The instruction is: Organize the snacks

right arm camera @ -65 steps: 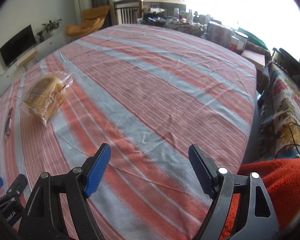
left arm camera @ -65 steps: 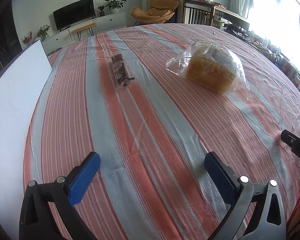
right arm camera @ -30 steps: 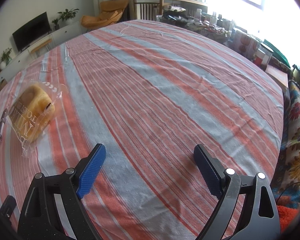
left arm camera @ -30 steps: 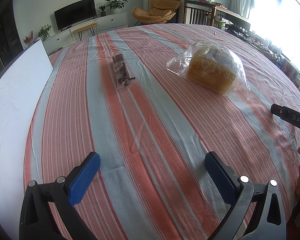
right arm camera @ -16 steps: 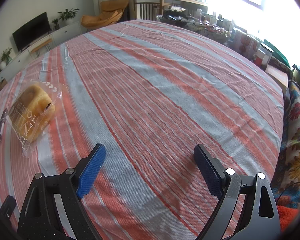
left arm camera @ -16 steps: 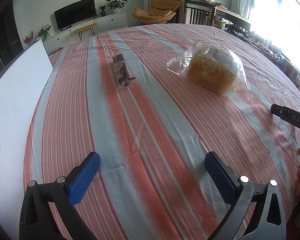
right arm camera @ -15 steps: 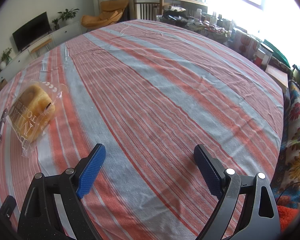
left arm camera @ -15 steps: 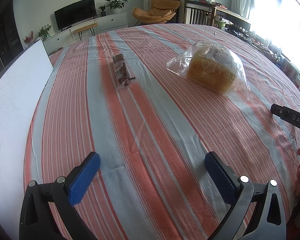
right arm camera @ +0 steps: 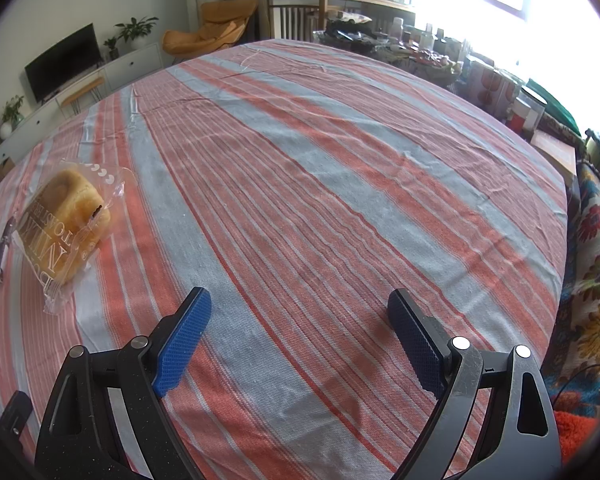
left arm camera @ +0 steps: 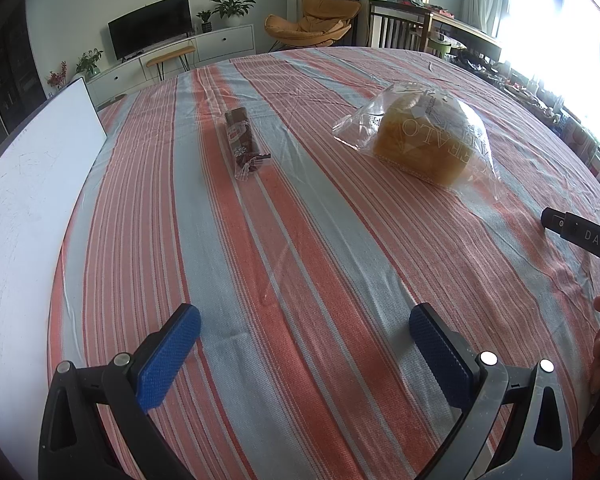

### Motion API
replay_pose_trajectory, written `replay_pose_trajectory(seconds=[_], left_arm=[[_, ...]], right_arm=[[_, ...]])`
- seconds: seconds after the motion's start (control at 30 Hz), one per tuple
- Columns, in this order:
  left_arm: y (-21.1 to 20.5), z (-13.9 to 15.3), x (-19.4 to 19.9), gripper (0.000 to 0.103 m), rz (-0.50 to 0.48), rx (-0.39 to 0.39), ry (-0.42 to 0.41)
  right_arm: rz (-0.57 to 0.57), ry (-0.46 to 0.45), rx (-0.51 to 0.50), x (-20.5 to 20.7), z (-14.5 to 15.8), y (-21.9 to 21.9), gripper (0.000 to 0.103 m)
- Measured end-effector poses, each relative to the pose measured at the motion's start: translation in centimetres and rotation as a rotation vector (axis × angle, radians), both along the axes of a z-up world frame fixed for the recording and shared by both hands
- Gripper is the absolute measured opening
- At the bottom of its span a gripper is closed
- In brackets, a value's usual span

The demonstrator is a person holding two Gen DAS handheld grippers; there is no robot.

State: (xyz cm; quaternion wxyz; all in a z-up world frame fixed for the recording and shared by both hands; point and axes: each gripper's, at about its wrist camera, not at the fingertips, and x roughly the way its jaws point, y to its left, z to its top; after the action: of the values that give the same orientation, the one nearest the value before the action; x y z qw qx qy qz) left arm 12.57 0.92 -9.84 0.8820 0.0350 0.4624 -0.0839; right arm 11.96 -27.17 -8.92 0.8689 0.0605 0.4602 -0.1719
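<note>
A bagged loaf of toast bread (left arm camera: 428, 144) lies on the striped tablecloth, far right in the left wrist view and at the left (right arm camera: 62, 220) in the right wrist view. A slim brown snack pack (left arm camera: 242, 142) lies to the left of it, seen as a sliver (right arm camera: 3, 254) at the right wrist view's left edge. My left gripper (left arm camera: 305, 344) hovers open over bare cloth, well short of both. My right gripper (right arm camera: 300, 330) is open too, with the loaf ahead to its left. Part of the right gripper's body (left arm camera: 580, 234) shows at the left wrist view's right edge.
A white board (left arm camera: 24, 184) lies along the table's left side. The red and grey striped cloth (right arm camera: 320, 184) covers the whole table. A patterned sofa (right arm camera: 596, 264) stands past the right edge. A cluttered side table (right arm camera: 420, 56), chairs and a TV unit are beyond the far edge.
The right gripper moved forward over the table and turned a little left early on, bringing the loaf closer. Both grippers have held still for the last second.
</note>
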Motion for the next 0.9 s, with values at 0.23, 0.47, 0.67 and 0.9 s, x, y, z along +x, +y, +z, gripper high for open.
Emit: replay_pose_trajectory(seconds=[0.23,0.47,0.67,0.9], left_arm=[[1.8,1.6,1.9,0.103,0.009,-0.050,0.126],[6.5,5.4,7.3,0.102,0.175,-0.358,0.148],[4.7,4.8,14.4,0.090,0.197,-0.273,0.200],[2.5,2.1,16.3,0.082,0.160,-0.119,0.223]], right_arm=[[0.000,0.000,0.000,0.0,0.0,0.0,0.092],[0.000,0.000,0.000,0.0,0.0,0.0,0.092],[0.001,0.000,0.000,0.0,0.0,0.0,0.092],[0.001,0.001,0.000,0.0,0.0,0.0,0.092]])
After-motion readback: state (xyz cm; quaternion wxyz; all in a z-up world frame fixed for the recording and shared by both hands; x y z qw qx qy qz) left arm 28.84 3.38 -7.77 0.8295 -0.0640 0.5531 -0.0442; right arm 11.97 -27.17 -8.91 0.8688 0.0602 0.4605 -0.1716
